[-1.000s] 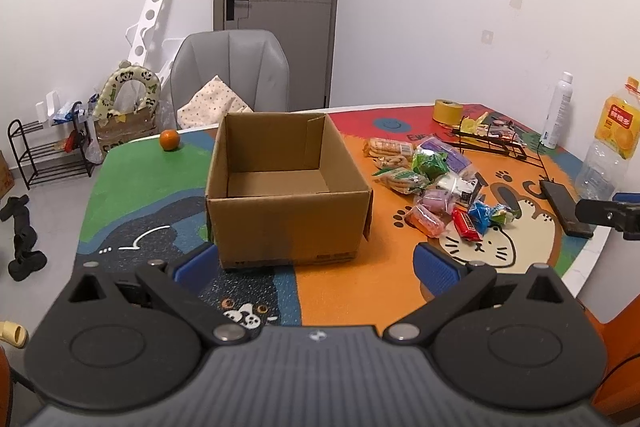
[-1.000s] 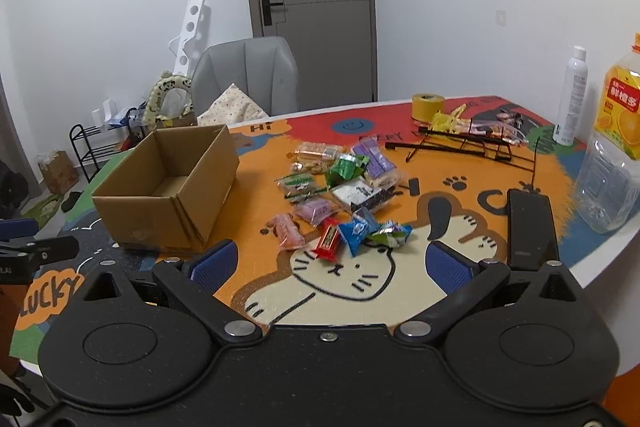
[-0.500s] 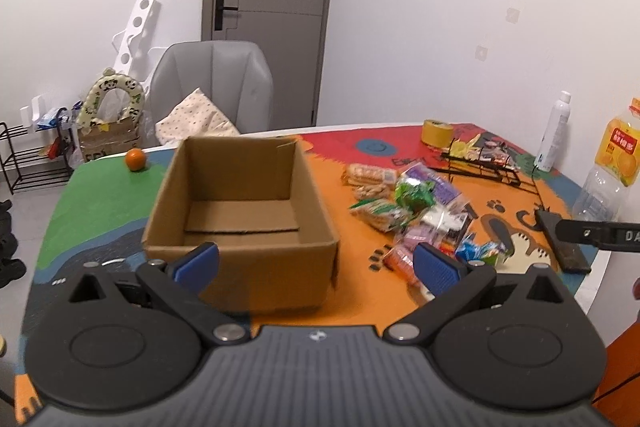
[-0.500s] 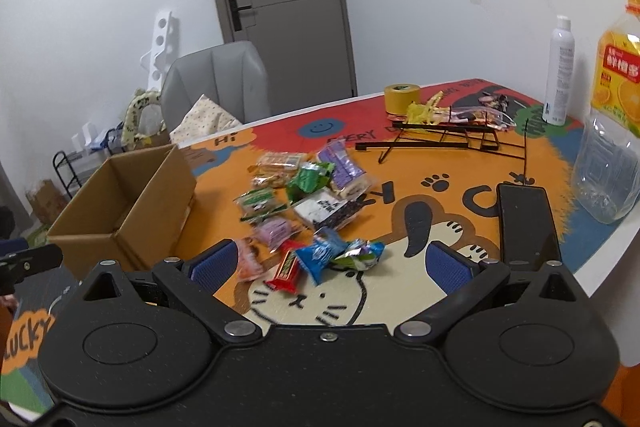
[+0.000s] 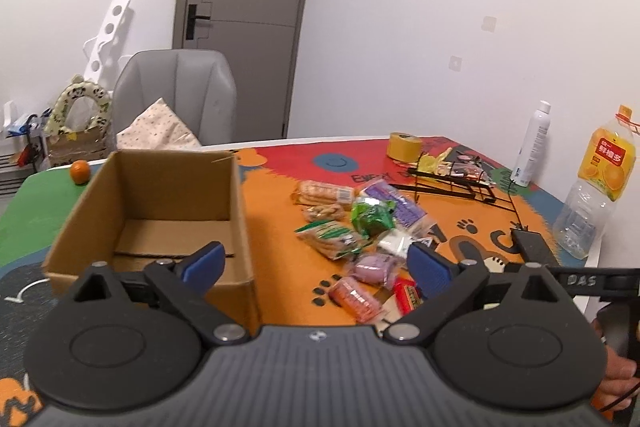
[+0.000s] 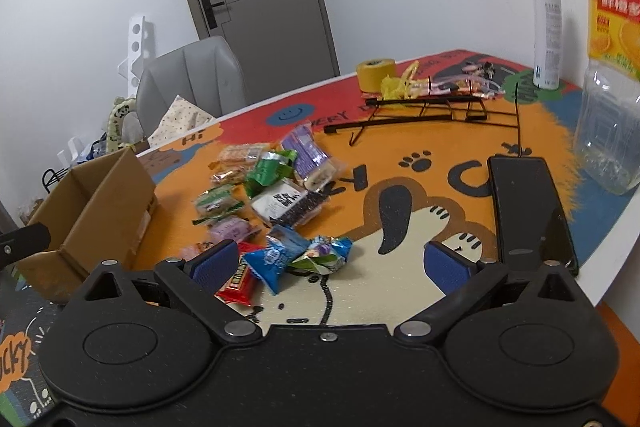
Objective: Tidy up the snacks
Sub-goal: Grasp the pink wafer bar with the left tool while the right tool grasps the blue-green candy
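- Table (image 6: 400,291), covered by a bright cartoon mat, fills the lower half of both views.
- Box (image 5: 160,211), open, left of centre in the left view.
- Orange (image 5: 79,171) at the table's far left edge.
- Snacks (image 6: 276,187) in a loose pile, mid-frame, just right of the box.
- Tape roll (image 6: 376,74) and wire rack (image 6: 432,111), upper centre-right.
- Black device (image 6: 528,203), right.
- White bottle (image 6: 546,31) and juice bottle (image 6: 612,67), far right.
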Motion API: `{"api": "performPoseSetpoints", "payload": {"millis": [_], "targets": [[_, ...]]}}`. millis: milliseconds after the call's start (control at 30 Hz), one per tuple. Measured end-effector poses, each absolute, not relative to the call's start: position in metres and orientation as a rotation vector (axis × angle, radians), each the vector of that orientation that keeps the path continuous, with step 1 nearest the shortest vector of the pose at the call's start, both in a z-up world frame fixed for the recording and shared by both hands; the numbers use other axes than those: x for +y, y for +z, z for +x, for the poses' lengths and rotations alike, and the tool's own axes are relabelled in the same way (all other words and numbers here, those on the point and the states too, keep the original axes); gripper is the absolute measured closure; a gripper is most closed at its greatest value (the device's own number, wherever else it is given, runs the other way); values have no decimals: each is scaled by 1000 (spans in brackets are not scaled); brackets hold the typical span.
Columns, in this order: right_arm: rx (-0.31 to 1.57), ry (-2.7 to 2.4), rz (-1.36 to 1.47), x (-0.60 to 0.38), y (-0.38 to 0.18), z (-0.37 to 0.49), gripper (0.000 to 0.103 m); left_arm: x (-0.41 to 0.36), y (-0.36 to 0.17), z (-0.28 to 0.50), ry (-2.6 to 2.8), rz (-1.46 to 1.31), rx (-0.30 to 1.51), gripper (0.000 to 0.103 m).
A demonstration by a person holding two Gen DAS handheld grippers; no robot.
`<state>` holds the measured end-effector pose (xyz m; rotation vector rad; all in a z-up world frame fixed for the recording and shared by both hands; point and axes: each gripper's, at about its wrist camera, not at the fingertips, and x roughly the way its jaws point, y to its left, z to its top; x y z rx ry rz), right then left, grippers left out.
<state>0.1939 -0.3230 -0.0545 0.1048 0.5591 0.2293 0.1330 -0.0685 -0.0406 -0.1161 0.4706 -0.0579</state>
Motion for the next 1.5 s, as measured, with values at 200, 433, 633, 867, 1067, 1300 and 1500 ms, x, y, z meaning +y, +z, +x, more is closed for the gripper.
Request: {"api": "performPoseSetpoints", "payload": {"millis": [200, 433, 633, 867, 1067, 1300, 1500], "targets": [[594, 230, 126, -323, -73, 212, 18, -82, -54, 155, -101, -147, 493, 23], [628, 221, 152, -323, -88, 230, 29, -94, -74, 178, -121, -127, 547, 31], [655, 243, 190, -320, -94, 243, 32, -96, -85, 194, -100, -124, 577, 36], [668, 250, 194, -316, -100, 255, 49, -105, -94, 208, -100, -127, 614, 36], [664, 257, 192, -321, -105, 253, 75, -116, -110, 218, -91, -107, 650, 37], [657, 254, 232, -336, -106, 250, 77, -122, -126, 227, -61, -77, 702, 40], [656, 247, 242, -339, -106, 246, 77, -126, -137, 224, -48, -25, 719, 40]]}}
